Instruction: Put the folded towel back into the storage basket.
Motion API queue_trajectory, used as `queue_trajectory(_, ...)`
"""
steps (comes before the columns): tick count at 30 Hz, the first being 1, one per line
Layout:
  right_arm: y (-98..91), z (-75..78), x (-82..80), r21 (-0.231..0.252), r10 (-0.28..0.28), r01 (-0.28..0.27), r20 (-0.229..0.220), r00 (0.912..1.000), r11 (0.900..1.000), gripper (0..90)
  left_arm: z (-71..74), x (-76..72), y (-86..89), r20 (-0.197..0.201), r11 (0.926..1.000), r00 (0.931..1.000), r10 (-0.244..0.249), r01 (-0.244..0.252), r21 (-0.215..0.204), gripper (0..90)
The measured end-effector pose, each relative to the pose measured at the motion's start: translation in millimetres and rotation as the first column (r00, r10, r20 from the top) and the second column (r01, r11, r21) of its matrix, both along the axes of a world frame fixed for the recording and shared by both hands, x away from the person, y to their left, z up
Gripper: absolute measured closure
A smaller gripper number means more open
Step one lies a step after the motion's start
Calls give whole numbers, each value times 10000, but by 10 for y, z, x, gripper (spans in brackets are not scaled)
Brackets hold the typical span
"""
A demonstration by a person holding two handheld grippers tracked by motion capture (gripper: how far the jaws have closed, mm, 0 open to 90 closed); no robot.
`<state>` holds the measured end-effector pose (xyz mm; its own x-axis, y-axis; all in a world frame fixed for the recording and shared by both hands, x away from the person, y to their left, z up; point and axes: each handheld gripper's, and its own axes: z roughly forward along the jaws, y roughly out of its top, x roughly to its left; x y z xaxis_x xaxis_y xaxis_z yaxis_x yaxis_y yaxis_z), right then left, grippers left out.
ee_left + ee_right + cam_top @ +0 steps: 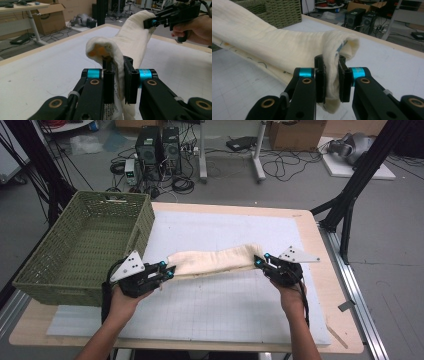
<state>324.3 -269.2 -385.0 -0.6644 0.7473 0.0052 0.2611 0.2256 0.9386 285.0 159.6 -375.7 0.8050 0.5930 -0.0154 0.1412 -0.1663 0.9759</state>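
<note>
Both hands low at near edge: left gripper (pixel 166 270) & right gripper (pixel 260 261) each clamped tight on one end of cloth (pixel 212 260), stretched taut above mat centre, prob. to fold or carry toward basket (pixel 85 245) at left edge.

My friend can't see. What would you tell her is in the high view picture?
Two hands hold a folded cream cloth stretched between the left gripper and right gripper, each shut on one end, above a white mat on a wooden table. A green basket sits at the left.
</note>
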Motion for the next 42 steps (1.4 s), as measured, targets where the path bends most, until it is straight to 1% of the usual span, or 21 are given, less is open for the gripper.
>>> queue_trajectory(5,83,100,76,29,133,-134,284,9995,9999,801,57,-35,78,117,9999,9999,106,-104,-133,809)
queue_trajectory(7,120,143,105,-3,199,-199,303,9993,9998,802,85,-55,105,189,9997,9997,158,-154,-208,809)
queue_trajectory(11,202,237,190,-44,309,-308,491,9983,9995,802,141,-100,161,358,9993,9989,292,-283,-264,809)
queue_trajectory(12,226,259,208,-22,339,-339,452,9984,9994,802,153,-110,178,381,9991,9987,324,-314,-281,809)
queue_trajectory(16,342,355,297,-167,479,-470,577,9972,9988,802,197,-150,260,497,9980,9974,517,-497,-394,809)
queue_trajectory(17,373,380,318,-208,530,-517,677,9963,9984,802,206,-159,283,468,9971,9973,570,-545,-525,810)
queue_trajectory(18,407,405,334,-200,555,-543,662,9963,9983,802,215,-169,305,459,9963,9970,616,-586,-628,810)
queue_trajectory(21,494,469,389,-254,649,-631,782,9948,9977,802,260,-211,351,370,9942,9967,720,-688,-826,810)
queue_trajectory(26,611,538,462,-243,793,-775,861,9931,9967,802,338,-287,406,665,9933,9940,867,-811,-829,810)
queue_trajectory(32,757,622,552,-167,963,-951,962,9907,9953,802,353,-322,508,701,9905,9911,1135,-1074,-853,810)
queue_trajectory(36,878,685,624,-276,1110,-1087,1001,9888,9937,801,365,-342,587,725,9877,9883,1341,-1273,-909,810)
queue_trajectory(37,910,698,643,-251,1135,-1115,1066,9878,9935,801,368,-349,606,728,9865,9873,1409,-1338,-945,810)
queue_trajectory(40,1014,734,702,-283,1189,-1166,1013,9877,9928,801,380,-363,672,752,9837,9847,1569,-1491,-1003,810)
queue_trajectory(42,1087,755,746,-325,1305,-1278,1031,9861,9913,801,387,-374,708,766,9812,9828,1678,-1590,-1093,810)
